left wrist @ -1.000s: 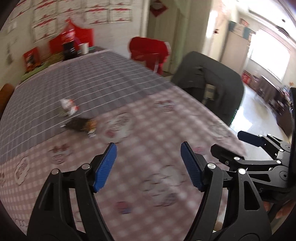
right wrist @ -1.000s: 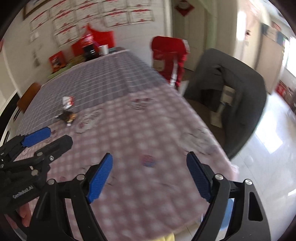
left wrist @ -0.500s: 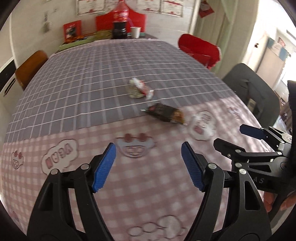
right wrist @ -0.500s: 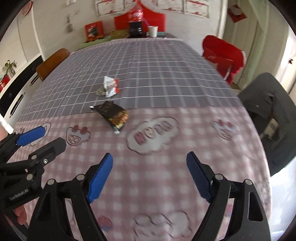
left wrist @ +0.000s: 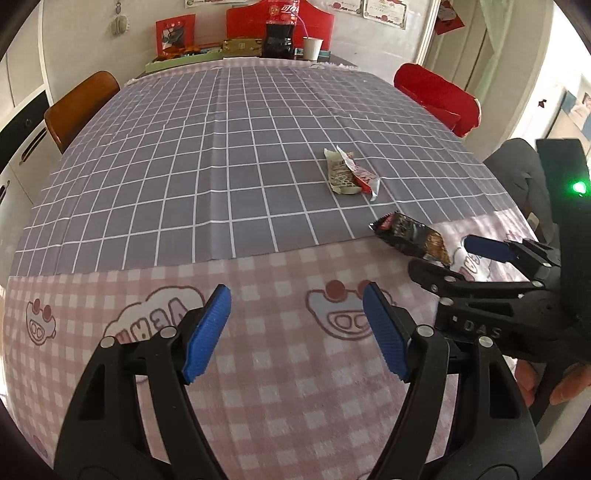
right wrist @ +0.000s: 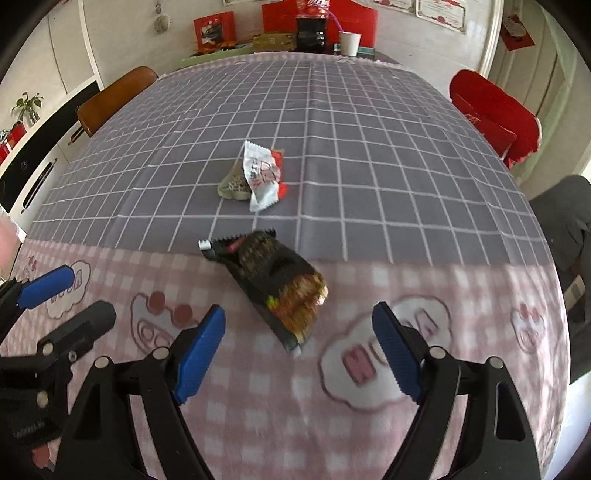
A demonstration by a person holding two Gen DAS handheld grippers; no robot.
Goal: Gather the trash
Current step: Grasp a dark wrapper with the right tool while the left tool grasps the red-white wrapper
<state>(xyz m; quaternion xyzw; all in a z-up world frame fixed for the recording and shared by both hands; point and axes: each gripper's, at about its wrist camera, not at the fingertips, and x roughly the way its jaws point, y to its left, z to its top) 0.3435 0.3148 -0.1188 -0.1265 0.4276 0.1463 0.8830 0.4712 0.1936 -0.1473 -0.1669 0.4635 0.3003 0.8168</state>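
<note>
A black snack wrapper (right wrist: 275, 284) lies flat where the grey checked cloth meets the pink cloth; it also shows in the left wrist view (left wrist: 410, 238). A white and red wrapper (right wrist: 263, 176) lies on a crumpled grey-green wrapper (right wrist: 232, 186) farther back; the pair shows in the left wrist view (left wrist: 349, 175). My right gripper (right wrist: 297, 347) is open and empty, just short of the black wrapper. My left gripper (left wrist: 297, 334) is open and empty over the pink cloth, left of the right gripper (left wrist: 480, 254).
The table (left wrist: 184, 147) is long. At its far end stand a cola bottle (right wrist: 310, 26), a paper cup (right wrist: 349, 42) and boxes (left wrist: 240, 48). A brown chair (right wrist: 114, 98) is at the left, a red chair (right wrist: 491, 114) and a dark chair (right wrist: 569, 214) at the right.
Both views have swung left from the table's right edge toward its middle. The wrappers now lie closer and straight ahead of my right gripper. Both grippers stay open.
</note>
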